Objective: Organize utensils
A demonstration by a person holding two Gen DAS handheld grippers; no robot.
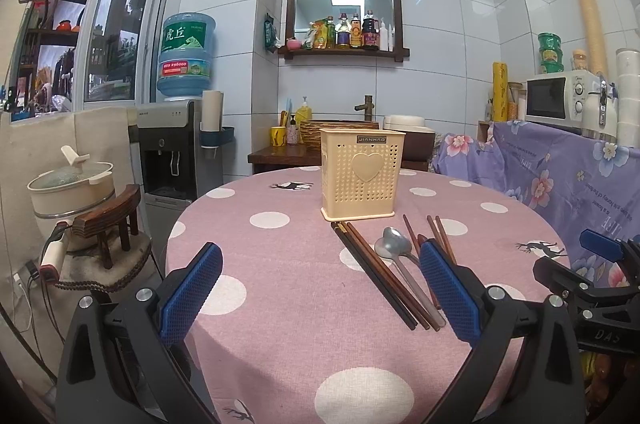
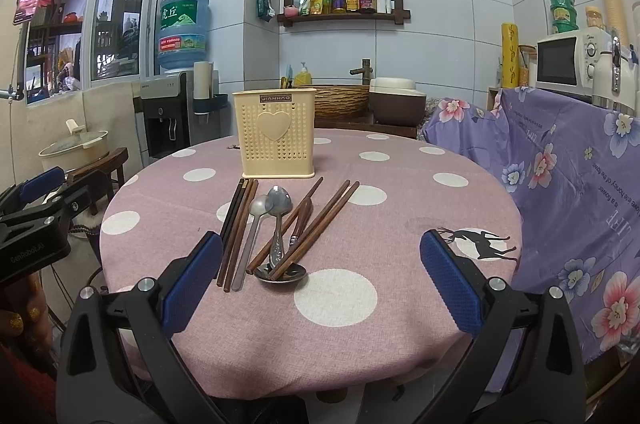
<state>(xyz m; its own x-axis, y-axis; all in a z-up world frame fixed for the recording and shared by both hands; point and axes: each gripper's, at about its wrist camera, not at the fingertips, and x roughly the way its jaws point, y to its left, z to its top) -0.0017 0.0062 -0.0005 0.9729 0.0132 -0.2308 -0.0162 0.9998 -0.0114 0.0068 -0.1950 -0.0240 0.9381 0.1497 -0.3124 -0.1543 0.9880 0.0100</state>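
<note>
Jaws of both the left gripper [image 1: 320, 284] and right gripper [image 2: 321, 274] stand wide apart, holding nothing, above the worktop [image 2: 400, 224]. Chopsticks [image 2: 236, 228] and spoons [image 2: 276, 224] lie just before the cream holder [image 2: 276, 136]; the left pairs run toward 12 o'clock, the right ones toward 1.

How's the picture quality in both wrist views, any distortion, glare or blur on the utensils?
Left wrist view: strong fisheye bending, dark corners; the spoon and chopsticks are sharp, partly hidden by the left gripper. Right wrist view: same bending; soft even light, faint shadows, small glints on the spoons, holder in focus, right gripper open.
</note>
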